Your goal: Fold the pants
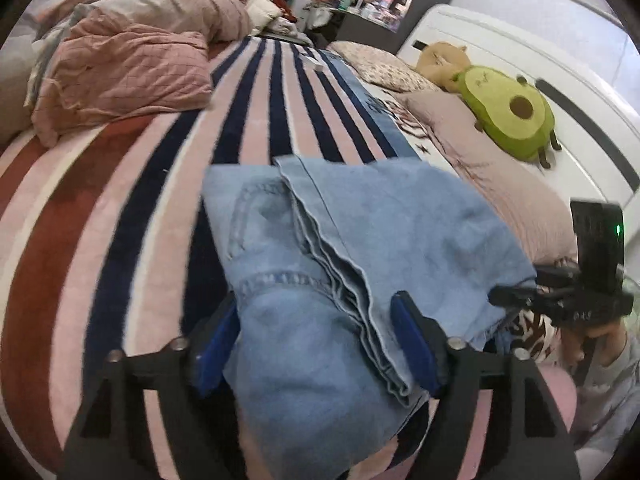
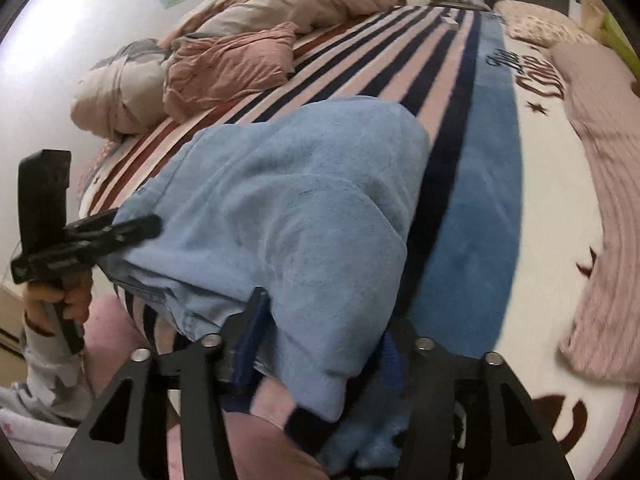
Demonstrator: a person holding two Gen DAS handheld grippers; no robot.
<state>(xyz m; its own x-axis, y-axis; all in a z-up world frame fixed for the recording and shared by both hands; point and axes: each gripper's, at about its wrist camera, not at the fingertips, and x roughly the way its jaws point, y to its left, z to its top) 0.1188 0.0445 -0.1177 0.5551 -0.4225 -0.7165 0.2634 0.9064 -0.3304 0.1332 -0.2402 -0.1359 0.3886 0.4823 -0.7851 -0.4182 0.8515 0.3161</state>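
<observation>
Folded light-blue denim pants (image 1: 360, 232) lie on a striped blanket (image 1: 132, 216) covering a bed, bundled into several layers, with stacked hems and seams running down toward the near edge.

Left gripper (image 1: 320, 344): both blue pads are visible, one on each side of the denim bundle. The left pad sits against the fabric's left edge; the right pad lies on top of the layered seams. The cloth fills the gap between them. Whether the pads actually press on the cloth cannot be told.

Right gripper (image 2: 320, 344): seen in its own view, the left blue pad stands against the denim fold, and the right pad is largely hidden behind the drooping cloth. A thick fold of the pants hangs between the jaws and over the bed's edge. Grip or mere contact cannot be told here either.

Beyond the jaws, up the bed: a crumpled pink quilt (image 1: 124, 76) to the left, an avocado plush (image 1: 508, 112) to the right by a white headboard (image 1: 520, 48). A hand (image 2: 60, 300) holds the left gripper's handle, seen from the right wrist view
</observation>
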